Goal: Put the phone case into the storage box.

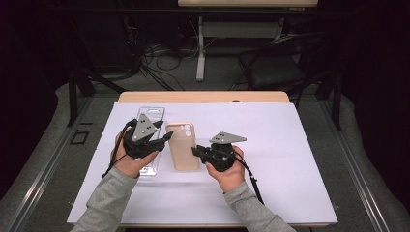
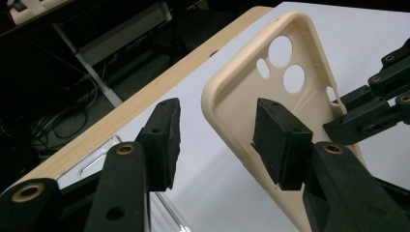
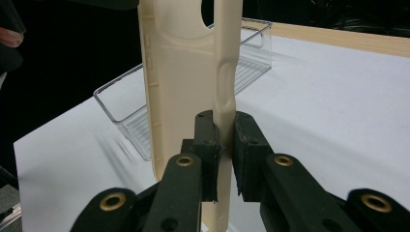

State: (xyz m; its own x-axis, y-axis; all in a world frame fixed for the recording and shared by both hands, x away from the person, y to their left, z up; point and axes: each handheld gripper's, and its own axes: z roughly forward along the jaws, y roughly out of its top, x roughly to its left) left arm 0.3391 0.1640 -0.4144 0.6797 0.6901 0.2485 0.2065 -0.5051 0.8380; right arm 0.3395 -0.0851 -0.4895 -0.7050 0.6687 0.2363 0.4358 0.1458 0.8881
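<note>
- Beige phone case (image 1: 183,146) sits mid-table on the white sheet (image 1: 270,145), camera cutouts at the far end, lifted off the sheet by its right edge.
- My right gripper (image 3: 224,145): jaws clamped on the case's side wall, one pad inside, one outside.
- My left gripper (image 2: 222,145): jaws apart, straddling the case's left rim w/ one pad inside the shell, other outside; no squeeze on it yet.
- Clear plastic tray (image 1: 153,115) lies just left of the case, partly under my left hand (image 1: 128,162).
</note>
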